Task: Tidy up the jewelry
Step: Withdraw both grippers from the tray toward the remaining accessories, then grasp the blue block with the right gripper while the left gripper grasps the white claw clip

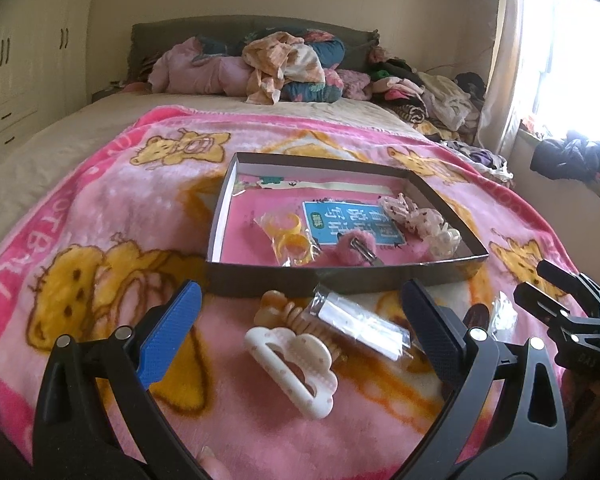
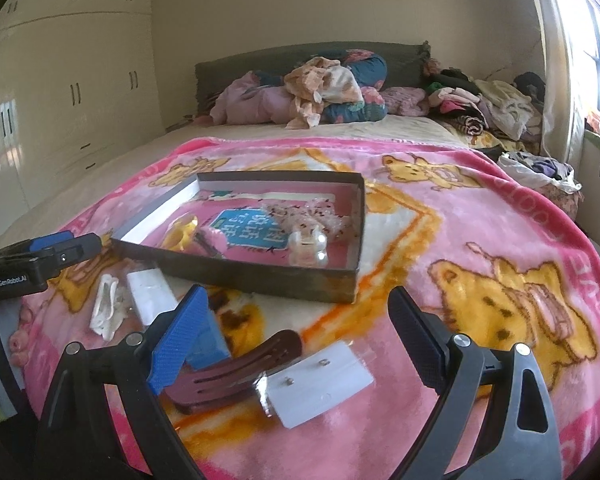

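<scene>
Both claws spread apart and gripping nothing: left claw point(image 1: 300, 332) poised over a cream hair clip point(image 1: 292, 368) and a clear packet point(image 1: 360, 324) on the pink bear blanket point(image 1: 120, 220), right claw point(image 2: 296, 340) over a dark brown hair clip point(image 2: 236, 376) and a white earring card point(image 2: 320, 384) on the same blanket. At twelve o'clock of each claw, a shallow dark box point(image 1: 340, 276) resting on the bed, holding yellow rings in a bag point(image 1: 288, 236), a pink fluffy clip point(image 1: 356, 248) and a lacy scrunchie point(image 1: 420, 216). Farther toward twelve o'clock, heaped clothes point(image 1: 284, 64) against the headboard.
</scene>
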A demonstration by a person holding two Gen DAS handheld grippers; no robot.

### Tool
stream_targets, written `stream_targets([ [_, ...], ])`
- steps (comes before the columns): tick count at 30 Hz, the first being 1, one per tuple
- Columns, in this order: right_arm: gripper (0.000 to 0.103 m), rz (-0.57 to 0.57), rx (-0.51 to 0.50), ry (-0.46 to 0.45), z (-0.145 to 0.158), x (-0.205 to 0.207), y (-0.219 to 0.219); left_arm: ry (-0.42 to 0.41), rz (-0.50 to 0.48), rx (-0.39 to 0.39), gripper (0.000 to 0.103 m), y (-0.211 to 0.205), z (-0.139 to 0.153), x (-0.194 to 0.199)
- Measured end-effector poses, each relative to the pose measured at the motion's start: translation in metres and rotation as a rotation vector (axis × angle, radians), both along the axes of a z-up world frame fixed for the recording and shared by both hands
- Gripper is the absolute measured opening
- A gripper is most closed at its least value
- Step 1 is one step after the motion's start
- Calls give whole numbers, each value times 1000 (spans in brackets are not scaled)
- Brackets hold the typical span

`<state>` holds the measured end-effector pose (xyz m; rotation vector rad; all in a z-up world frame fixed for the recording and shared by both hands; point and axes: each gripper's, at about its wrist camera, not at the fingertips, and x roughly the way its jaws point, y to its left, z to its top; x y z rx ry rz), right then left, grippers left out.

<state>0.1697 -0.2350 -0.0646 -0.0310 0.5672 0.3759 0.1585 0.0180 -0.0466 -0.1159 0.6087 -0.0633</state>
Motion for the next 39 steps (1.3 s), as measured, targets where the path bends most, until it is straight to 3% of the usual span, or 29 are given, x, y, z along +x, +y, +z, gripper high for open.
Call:
stream_targets([
  [23,89,136,-83,-22,-8,-19,41,43,33,60,91,29,-22,-23],
  [39,88,213,-128,67,-33,-1,65,117,-49,42,91,11,-52,-11],
])
